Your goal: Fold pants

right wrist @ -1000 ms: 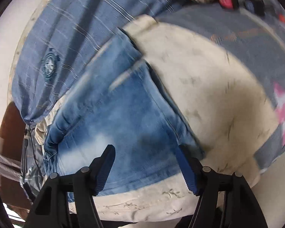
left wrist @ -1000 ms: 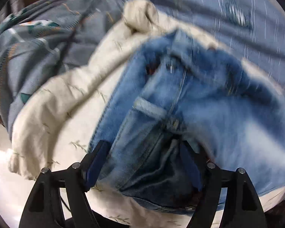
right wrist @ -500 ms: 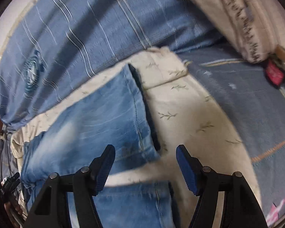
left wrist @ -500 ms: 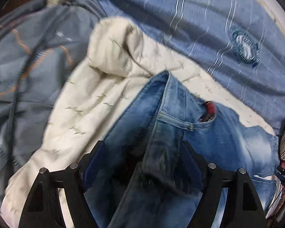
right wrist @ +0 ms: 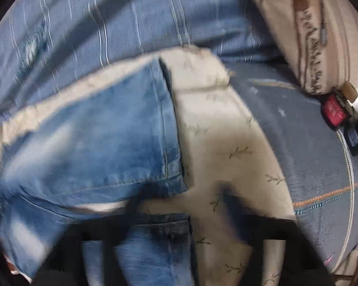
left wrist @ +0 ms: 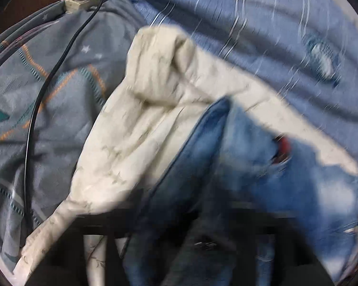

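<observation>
- Left wrist view: the picture is smeared with motion, and the left gripper (left wrist: 202, 238) shows only as dark blur along the bottom edge, where half a second ago its two blue pads stood sharp and wide apart around a denim fold. I cannot tell how far it is open now, nor whether it has hold of cloth.
- The jeans (left wrist: 262, 178) lie on the cream leaf-print quilt (left wrist: 140, 143), with the waistband end and its red label (left wrist: 282, 147) toward the right. Compared with the earlier frame the denim sits lower and further right, so the view has swung left, baring more grey patterned bedding (left wrist: 59, 109) and a black cable (left wrist: 43, 109).
- Right wrist view: also blurred. The right gripper (right wrist: 179, 233) is a dark smear; its opening cannot be read, though earlier it was plainly wide open and empty.
- The leg hem (right wrist: 169, 128) rests flat on the quilt, folded over a lower denim layer near the gripper. It looks larger and closer than before.
- Judgement: one fold seems laid down, and both tools appear to be repositioning for the next.
</observation>
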`<action>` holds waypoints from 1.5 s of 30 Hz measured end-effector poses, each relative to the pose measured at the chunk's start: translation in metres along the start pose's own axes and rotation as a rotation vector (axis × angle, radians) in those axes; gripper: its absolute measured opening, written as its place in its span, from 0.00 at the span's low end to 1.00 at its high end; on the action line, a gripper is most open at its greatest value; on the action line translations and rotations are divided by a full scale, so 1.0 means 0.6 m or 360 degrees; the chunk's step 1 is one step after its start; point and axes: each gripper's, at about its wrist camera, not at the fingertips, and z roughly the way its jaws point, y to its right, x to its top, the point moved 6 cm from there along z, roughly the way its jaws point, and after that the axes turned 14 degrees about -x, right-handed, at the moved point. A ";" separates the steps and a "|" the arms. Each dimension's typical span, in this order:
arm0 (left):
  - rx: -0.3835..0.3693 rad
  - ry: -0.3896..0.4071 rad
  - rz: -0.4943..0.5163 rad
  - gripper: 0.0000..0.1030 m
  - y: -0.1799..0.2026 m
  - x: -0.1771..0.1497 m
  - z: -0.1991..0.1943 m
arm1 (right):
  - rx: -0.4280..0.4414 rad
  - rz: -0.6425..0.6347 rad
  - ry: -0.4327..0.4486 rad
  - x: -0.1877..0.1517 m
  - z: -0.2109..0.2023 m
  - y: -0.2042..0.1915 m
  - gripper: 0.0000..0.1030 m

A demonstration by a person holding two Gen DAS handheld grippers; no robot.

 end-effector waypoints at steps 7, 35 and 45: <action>-0.0308 0.0047 0.0121 0.80 0.082 0.072 0.024 | 0.0300 0.0197 0.0222 0.069 -0.086 0.009 0.83; -0.0405 0.0025 0.0014 0.12 0.116 0.110 0.065 | 0.0157 0.0089 0.0348 0.202 -0.026 -0.083 0.02; -0.0610 0.0188 0.0018 0.12 0.115 0.072 -0.123 | 0.0368 0.0232 0.0498 0.126 -0.162 -0.038 0.03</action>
